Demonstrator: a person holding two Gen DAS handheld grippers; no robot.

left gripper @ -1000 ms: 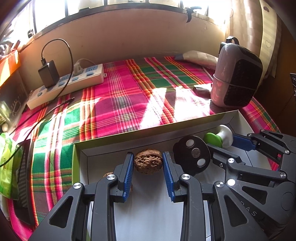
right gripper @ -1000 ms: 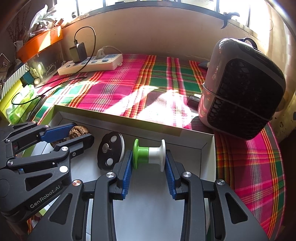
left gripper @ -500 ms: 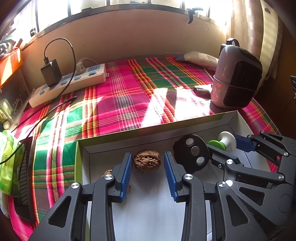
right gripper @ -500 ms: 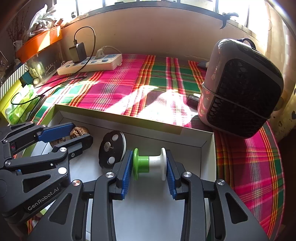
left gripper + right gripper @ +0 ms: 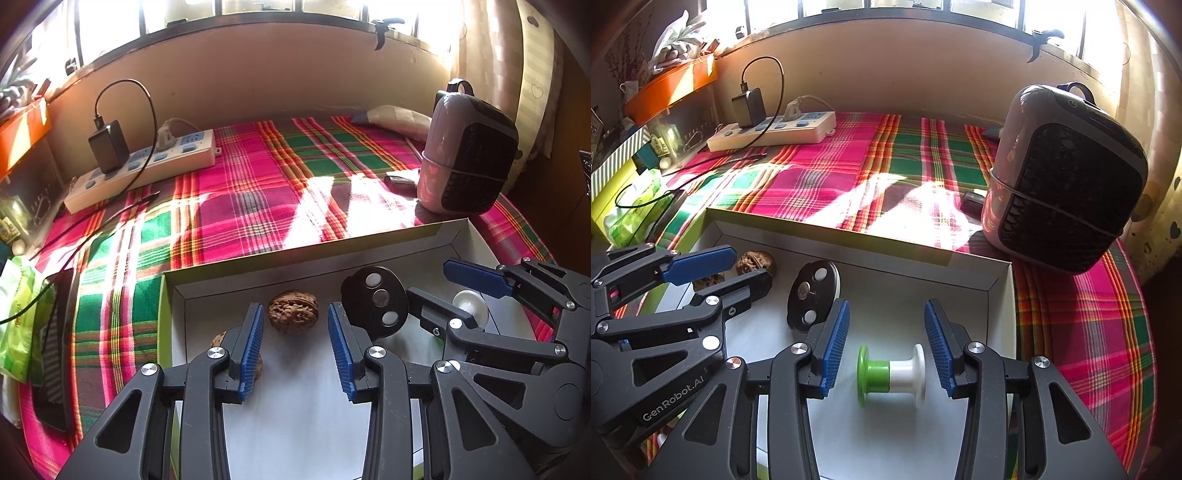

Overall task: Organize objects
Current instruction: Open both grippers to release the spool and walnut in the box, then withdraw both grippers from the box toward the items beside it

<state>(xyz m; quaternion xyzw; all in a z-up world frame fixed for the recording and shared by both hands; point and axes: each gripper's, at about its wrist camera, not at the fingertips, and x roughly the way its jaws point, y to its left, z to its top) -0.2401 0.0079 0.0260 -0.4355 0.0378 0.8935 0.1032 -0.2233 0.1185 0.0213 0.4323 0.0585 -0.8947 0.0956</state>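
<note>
We see a shallow white box (image 5: 997,295) lying on the plaid-covered surface (image 5: 240,206), near its front edge, and both tongs hang over it. The left tongs (image 5: 295,345) stand open; their jaws have just been opening, and the walnut (image 5: 293,311) lies on the box floor near the back wall, just ahead of the blue pads, touched by neither. Its long axis runs across the box, roughly parallel to that back wall. A second walnut (image 5: 221,341) sits partly hidden behind the left finger. The right tongs (image 5: 886,350) are open too, their jaws likewise just opening, and the green-and-white spool (image 5: 891,374) lies on its side between the pads with clear gaps at both ends. Its axis runs straight from pad to pad, green flange toward the left side of the box, white flange toward the right. A second ago the pads of both tongs sat close against the walnut and the spool; now each thing rests free on the box floor. A black disc (image 5: 812,295) with three round spots leans between the two tongs. Behind the box, toward the right edge of the surface, stands a small heater (image 5: 1067,177); a power strip (image 5: 147,166) lies at the far left corner.
</note>
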